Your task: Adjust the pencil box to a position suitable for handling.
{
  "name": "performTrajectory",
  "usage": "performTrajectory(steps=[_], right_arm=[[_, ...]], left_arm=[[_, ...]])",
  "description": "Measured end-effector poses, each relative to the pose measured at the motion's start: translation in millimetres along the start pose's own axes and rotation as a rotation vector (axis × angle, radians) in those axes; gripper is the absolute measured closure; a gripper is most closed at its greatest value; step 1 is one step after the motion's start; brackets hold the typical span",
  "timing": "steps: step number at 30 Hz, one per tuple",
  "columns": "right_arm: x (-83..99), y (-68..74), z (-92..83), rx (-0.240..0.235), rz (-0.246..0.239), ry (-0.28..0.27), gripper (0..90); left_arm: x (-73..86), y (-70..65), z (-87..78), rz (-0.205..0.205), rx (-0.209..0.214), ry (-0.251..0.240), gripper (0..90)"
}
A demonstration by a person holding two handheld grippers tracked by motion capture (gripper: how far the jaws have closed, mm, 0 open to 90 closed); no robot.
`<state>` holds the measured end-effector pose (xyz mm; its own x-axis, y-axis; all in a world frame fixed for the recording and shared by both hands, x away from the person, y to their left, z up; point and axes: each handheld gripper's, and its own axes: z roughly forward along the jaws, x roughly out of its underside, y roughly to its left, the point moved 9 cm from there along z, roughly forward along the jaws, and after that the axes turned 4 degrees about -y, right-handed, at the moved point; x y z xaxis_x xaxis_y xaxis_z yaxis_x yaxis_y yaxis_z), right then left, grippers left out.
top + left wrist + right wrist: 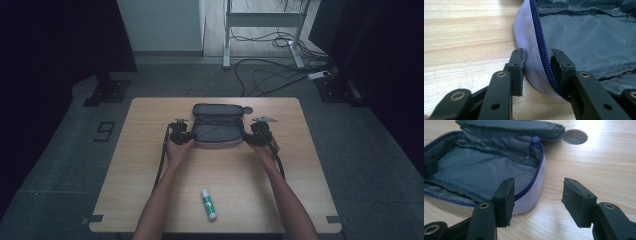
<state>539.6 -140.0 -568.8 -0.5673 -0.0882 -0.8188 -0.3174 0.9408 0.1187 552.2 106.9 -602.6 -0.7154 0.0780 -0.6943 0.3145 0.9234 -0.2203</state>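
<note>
Pouch (216, 129), soft limp fabric, lies unzipped beyond the glue stick (209, 204); grab its stiffer zipper rim. Left gripper (537, 66) clamps that rim; right gripper (536, 200) gapes beside pouch's other end.

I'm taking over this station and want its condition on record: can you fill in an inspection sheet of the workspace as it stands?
Surface: light wooden table with a round hole near the far edge.
Job's things: grey zip pouch lying open, lid folded back, blue zipper along its rim, inside looks empty.
Clutter: glue stick lying near the front edge.
Grippers: left gripper straddles the pouch's side wall, pads at the fabric; right gripper open at the other end, one jaw over the rim, one outside.
Cables: gripper cables trail toward the person; loose floor cables beyond the table.
Surroundings: grey carpet floor, white desk frame, dark stands either side.
</note>
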Motion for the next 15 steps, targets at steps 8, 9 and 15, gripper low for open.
performTrajectory(steps=[8,9,15], right_arm=[[6.0,6.1,10.9,-0.005,-0.002,0.024,47.7],[7.6,6.7,12.4,-0.006,0.005,0.033,49.2],[9.4,10.1,15.6,-0.027,0.007,0.046,57.8]], left_arm=[[0.4,-0.5,-0.1,0.001,-0.002,-0.005,64.5],[0.5,-0.6,-0.1,0.0,-0.001,-0.005,64.5],[0.6,-0.5,-0.2,0.003,0.0,-0.005,64.7]])
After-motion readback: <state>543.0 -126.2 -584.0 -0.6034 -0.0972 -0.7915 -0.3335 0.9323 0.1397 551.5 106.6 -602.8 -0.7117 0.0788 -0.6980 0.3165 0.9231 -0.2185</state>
